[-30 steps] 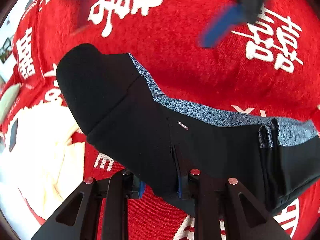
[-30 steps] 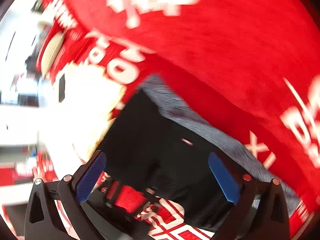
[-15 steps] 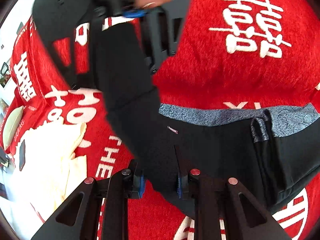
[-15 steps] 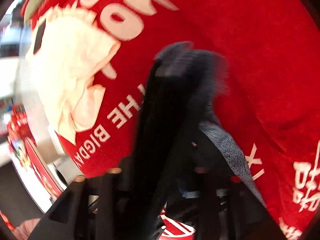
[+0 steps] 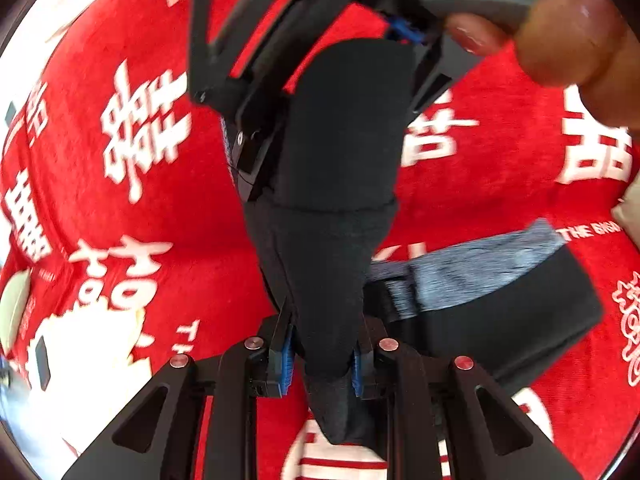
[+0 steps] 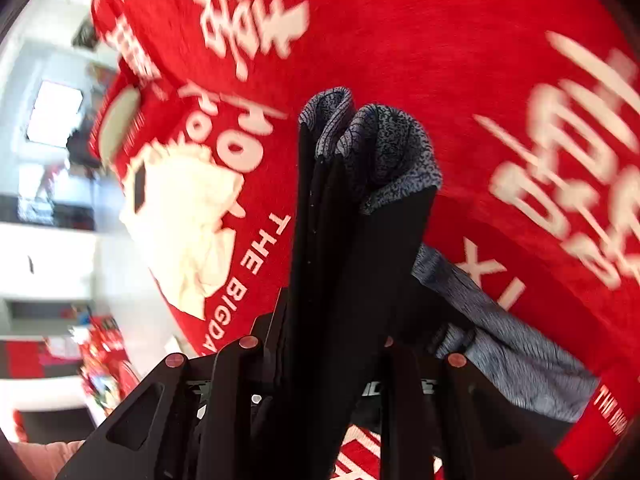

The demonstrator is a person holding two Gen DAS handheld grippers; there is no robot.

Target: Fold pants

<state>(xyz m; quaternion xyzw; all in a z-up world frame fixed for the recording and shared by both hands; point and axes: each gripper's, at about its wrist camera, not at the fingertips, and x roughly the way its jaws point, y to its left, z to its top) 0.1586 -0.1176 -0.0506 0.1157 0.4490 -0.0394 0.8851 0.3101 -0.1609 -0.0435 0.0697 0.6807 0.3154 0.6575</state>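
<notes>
Black pants (image 5: 340,152) with a grey speckled side stripe (image 5: 472,272) lie partly on the red cloth (image 5: 168,208). My left gripper (image 5: 322,362) is shut on a bunched black fold, which rises from between its blue pads. At the top of the left wrist view my right gripper (image 5: 402,34), held by a hand (image 5: 572,28), pinches the far end of the same raised leg. In the right wrist view the pants (image 6: 360,248) stand up from between the fingers of the right gripper (image 6: 332,340), grey stripe (image 6: 384,152) folded over on top.
The red cloth (image 6: 440,60) bears white characters and lettering. A cream cloth (image 6: 188,216) with a small dark object (image 6: 139,188) on it lies at the left, near the surface's edge. Beyond that edge is a room with shelves.
The right gripper went from wide open to shut on the pants leg. Both grippers lifted the fabric, so the leg now hangs stretched between them, off the cloth.
</notes>
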